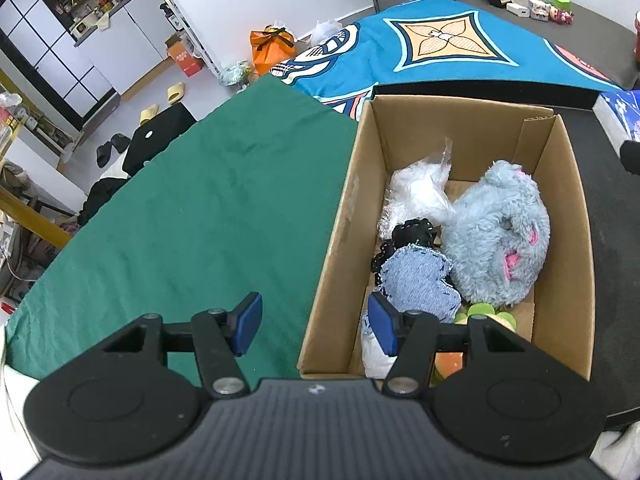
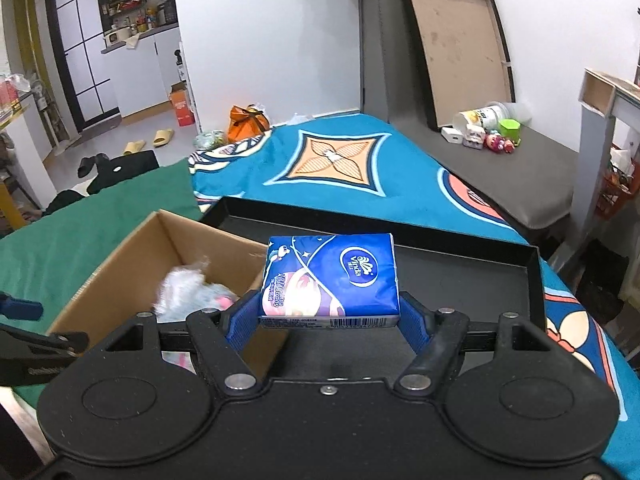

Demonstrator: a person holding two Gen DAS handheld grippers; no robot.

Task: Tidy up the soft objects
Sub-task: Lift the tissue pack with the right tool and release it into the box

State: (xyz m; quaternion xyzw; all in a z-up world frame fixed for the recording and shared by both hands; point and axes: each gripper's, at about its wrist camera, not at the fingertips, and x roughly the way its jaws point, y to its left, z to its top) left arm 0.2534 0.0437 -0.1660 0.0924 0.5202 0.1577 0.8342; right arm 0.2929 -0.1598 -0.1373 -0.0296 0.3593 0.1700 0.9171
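A cardboard box [image 1: 340,216] stands on the table between a green cloth and a black tray. It holds a grey-blue plush toy [image 1: 496,236], a denim piece [image 1: 420,284], a clear plastic bag [image 1: 420,192] and a black item. My left gripper [image 1: 316,322] is open and empty, straddling the box's near left wall. My right gripper [image 2: 330,314] is shut on a blue tissue pack [image 2: 330,276], held above the black tray [image 2: 440,280] just right of the box [image 2: 120,256]. The pack also shows at the right edge of the left wrist view [image 1: 620,116].
A green cloth [image 1: 200,208] covers the table left of the box. A blue patterned blanket [image 2: 340,156] lies beyond the tray. Small toys and containers [image 2: 492,128] sit on a far grey surface. Slippers and bags lie on the floor at the far left.
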